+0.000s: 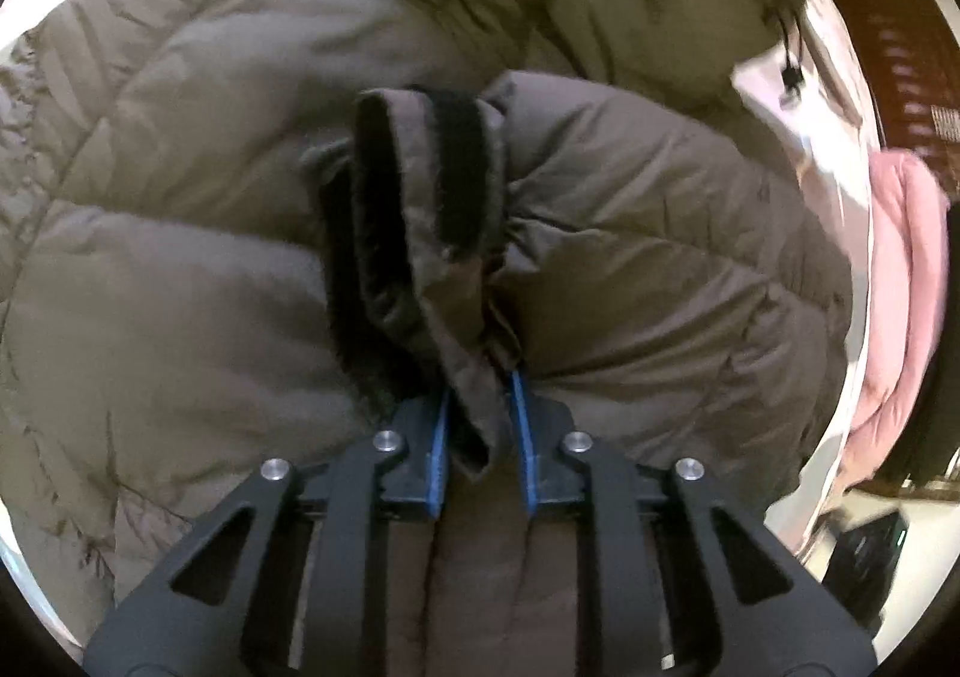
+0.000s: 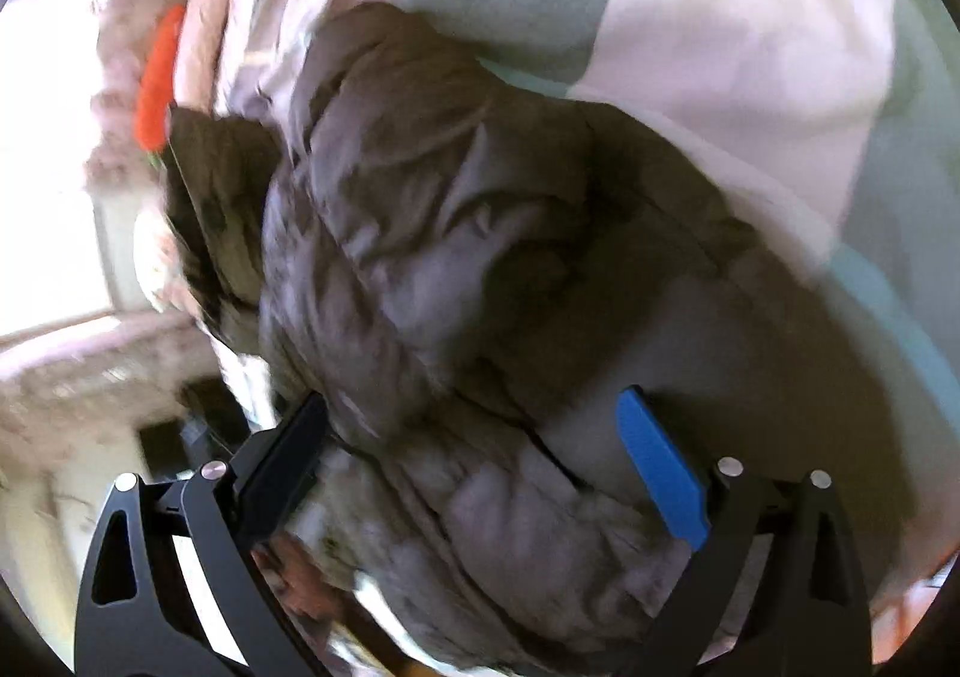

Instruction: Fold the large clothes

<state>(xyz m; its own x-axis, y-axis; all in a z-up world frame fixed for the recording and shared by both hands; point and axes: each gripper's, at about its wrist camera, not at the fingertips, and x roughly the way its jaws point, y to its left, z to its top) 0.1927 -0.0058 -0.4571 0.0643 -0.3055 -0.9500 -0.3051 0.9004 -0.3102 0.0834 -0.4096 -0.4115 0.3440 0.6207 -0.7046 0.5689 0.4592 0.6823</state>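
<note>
One olive-brown puffer jacket, two grippers working it on the bed.

The left gripper [image 1: 480, 407] is pinched on the sleeve cuff [image 1: 420, 209], blue pads pressing its fabric; the right gripper [image 2: 474, 473] gapes wide over the puffer jacket [image 2: 456, 233], gripping nothing. The jacket lies across a striped bedspread [image 2: 750, 47]. Beyond it: one pink garment [image 1: 900, 281], one orange object [image 2: 157, 77]. No readable writing.
</note>
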